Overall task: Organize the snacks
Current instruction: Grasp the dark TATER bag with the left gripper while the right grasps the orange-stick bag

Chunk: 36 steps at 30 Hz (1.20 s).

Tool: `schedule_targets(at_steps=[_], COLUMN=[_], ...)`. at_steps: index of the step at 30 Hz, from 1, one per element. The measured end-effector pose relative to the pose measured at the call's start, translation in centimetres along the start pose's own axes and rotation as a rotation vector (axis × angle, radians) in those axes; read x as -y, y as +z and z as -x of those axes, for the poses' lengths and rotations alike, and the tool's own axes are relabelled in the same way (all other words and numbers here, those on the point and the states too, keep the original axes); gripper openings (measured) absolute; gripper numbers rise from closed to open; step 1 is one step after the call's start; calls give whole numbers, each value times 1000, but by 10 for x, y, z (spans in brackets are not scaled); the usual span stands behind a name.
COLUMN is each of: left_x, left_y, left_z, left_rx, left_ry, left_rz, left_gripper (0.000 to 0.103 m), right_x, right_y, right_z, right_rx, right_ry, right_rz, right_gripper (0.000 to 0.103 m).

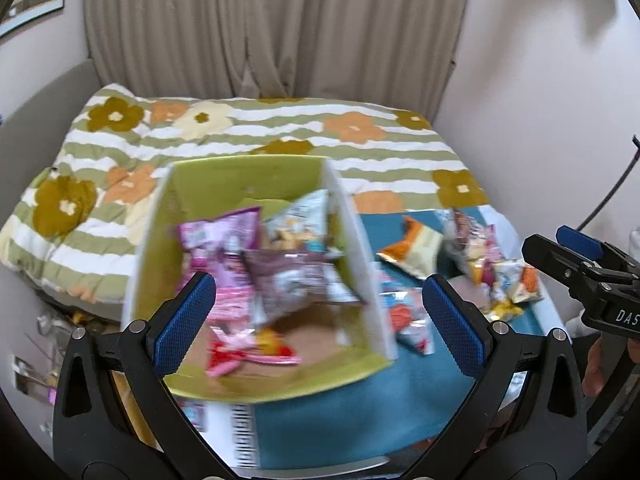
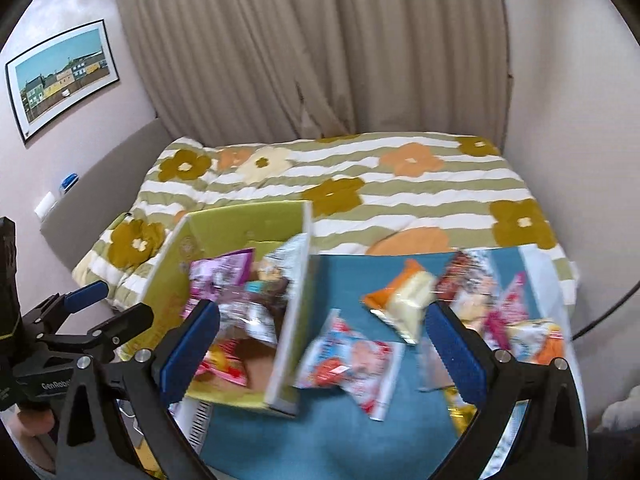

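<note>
Right wrist | blue mat (image 2: pixel 360 432) on floral bed (image 2: pixel 400 200); curtain (image 2: pixel 312 40) behind | both tongs agape, empty

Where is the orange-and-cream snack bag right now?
The orange-and-cream bag lies on the blue mat, right of the green box, between the red-and-white packet and the snack pile.

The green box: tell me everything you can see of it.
The green box is an open-topped carton, yellow-green inside, with pale, whitish wall edges and a brown cardboard floor. It looks like printed cardboard. It sits on the blue mat, its far side against the flowered bedspread. Several snack packets lie inside, among them a pink packet, a purple-brown one and a red one. More packets lie on the mat just right of it. Neither gripper touches it.
</note>
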State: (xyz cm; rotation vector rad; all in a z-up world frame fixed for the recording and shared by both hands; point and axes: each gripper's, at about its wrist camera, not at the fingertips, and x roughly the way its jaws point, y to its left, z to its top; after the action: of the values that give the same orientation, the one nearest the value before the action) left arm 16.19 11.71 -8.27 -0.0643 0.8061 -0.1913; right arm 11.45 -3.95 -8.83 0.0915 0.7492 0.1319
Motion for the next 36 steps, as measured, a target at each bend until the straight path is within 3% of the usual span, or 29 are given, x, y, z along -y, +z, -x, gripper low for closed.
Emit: schedule_targets(at_steps=[11,18,28,36], left_x=[125,181,228,253], left_y=[-5,-1,7,20], left_z=[-37,-84,-182,-247], left_rx=[2,-16,-133,-216], left_ry=[-63,-88,-115,-70], left_rz=[-20,-32,-187,-374], left_gripper=[102,102,102,102], right_x=[126,188,237,254], right_y=[-16,-25,-48,-53], right_z=[34,29,-13,-60], right_rx=[5,-35,-115,-197], right_ry=[-67,-73,-119,-180], right_rz=[-42,-44,-107,-144], right_gripper=[103,103,102,102])
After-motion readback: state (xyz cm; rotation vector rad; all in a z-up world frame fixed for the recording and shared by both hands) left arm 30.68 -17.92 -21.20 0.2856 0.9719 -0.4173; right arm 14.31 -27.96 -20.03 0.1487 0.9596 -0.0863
